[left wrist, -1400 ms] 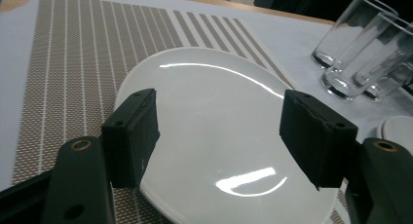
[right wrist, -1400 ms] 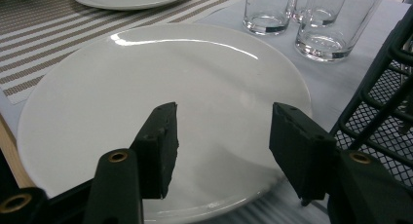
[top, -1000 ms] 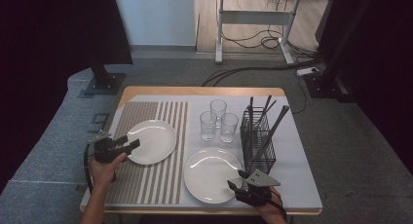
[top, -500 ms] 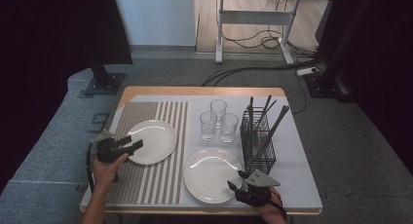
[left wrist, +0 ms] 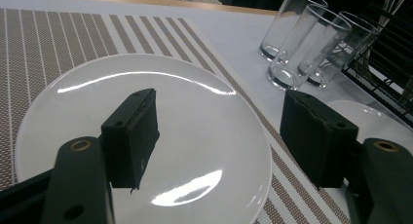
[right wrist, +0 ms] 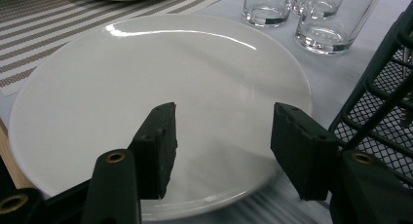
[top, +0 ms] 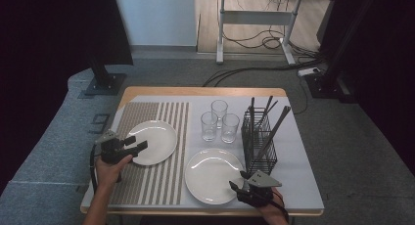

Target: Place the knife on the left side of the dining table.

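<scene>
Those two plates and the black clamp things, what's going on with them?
A person holds a two-jaw gripper in each hand. The left gripper hovers open over the plate on the striped mat; the right gripper hovers open at the near edge of the other plate. Neither plate is gripped yet. Three glasses and a black wire rack stand behind.

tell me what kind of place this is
Probably a lab or studio staged as a dining table: white plates and glasses on a small table, with dark curtains, stand bases and floor cables around.
</scene>
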The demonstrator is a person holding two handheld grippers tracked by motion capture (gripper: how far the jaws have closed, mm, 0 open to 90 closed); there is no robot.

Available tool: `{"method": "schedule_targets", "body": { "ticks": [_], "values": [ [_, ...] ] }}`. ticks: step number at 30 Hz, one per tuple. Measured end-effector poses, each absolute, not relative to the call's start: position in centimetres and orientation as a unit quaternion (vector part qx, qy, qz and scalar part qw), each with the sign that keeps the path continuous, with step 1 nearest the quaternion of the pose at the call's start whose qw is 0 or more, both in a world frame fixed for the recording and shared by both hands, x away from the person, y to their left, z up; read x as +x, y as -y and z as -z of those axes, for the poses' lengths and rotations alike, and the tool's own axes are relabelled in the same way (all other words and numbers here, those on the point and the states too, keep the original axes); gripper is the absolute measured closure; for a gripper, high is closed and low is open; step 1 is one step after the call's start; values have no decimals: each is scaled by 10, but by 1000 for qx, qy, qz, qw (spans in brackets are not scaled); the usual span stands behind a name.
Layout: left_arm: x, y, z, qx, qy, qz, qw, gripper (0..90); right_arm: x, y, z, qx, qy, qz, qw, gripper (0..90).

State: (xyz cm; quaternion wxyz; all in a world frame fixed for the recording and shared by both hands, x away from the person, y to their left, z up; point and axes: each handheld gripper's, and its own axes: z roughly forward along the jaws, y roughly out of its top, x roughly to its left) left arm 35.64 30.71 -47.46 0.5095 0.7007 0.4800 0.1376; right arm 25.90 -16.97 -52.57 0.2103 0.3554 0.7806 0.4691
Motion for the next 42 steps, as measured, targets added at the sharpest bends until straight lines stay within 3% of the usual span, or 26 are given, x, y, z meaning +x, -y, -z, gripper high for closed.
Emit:
{"method": "schedule_targets", "body": {
  "ticks": [34,42],
  "values": [
    [360,-290,471,705,-473,-109,517,312,255,172,526,355,-780,-467,216,429],
    [360,-281,469,712,-467,-103,514,275,255,172,525,354,-780,-468,217,429]
  ]
}}
